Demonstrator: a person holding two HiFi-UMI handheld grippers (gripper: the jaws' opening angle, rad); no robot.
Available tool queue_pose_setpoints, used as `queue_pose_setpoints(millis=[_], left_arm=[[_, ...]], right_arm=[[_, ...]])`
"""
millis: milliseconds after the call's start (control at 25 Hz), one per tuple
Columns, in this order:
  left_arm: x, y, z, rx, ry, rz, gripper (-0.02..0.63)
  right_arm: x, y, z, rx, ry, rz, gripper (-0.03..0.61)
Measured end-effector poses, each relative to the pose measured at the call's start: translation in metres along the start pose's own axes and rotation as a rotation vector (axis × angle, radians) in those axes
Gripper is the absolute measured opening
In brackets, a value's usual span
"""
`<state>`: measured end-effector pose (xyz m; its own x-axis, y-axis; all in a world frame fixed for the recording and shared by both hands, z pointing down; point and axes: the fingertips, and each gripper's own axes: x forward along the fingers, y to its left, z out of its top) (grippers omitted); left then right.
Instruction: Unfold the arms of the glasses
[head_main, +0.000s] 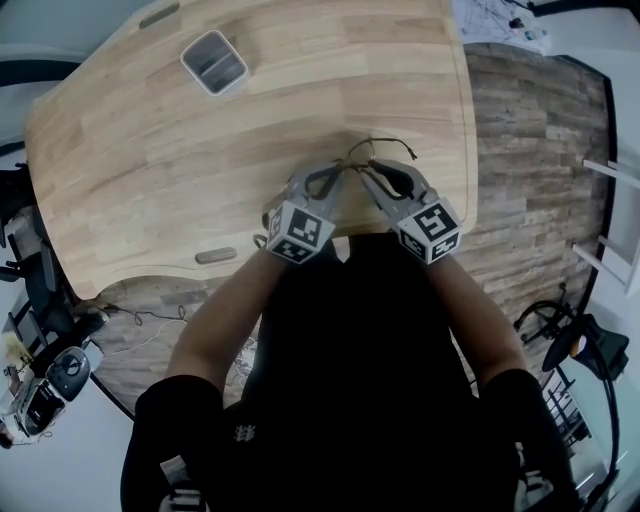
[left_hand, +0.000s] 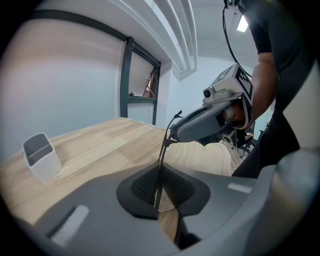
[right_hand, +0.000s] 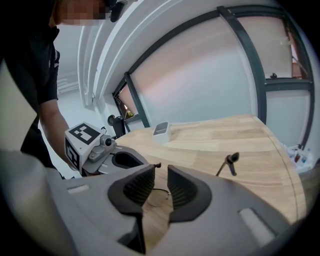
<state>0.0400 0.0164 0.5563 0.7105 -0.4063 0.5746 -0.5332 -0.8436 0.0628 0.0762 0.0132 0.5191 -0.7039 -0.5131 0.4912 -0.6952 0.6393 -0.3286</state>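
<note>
Glasses (left_hand: 161, 159), thin wire. Left gripper (left_hand: 159, 187) clamped on them. Right gripper (right_hand: 161, 187) jaws narrowly apart around them, not clamped. Likely risks: twisting bends the wire; a slip drops them onto the surface (head_main: 200, 150).

A light wooden table (head_main: 130, 170) lies under your left gripper (head_main: 338, 172). Well ahead of it, to its left, stands a white rectangular container with a grey inside (head_main: 214, 62). Back-left, near the table edge, sits a small grey oval plate (head_main: 216, 256).
</note>
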Motion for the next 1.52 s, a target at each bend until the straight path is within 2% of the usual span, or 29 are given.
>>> queue_pose_setpoints(millis=[720,1240,1520], left_arm=[[-0.014,-0.016,-0.011,-0.007,-0.011,-0.007,0.018],[-0.017,-0.012,-0.010,-0.018,-0.019,0.018,0.018],[-0.017,-0.012,-0.012,-0.023,-0.021,0.030,0.021]], right_arm=[[0.001,0.017,0.005,0.084,-0.034,0.067,0.071],[0.000,0.025,0.003,0.059,-0.009,0.099,0.054],[0.001,0.031,0.001,-0.003,0.023,0.114,0.026]])
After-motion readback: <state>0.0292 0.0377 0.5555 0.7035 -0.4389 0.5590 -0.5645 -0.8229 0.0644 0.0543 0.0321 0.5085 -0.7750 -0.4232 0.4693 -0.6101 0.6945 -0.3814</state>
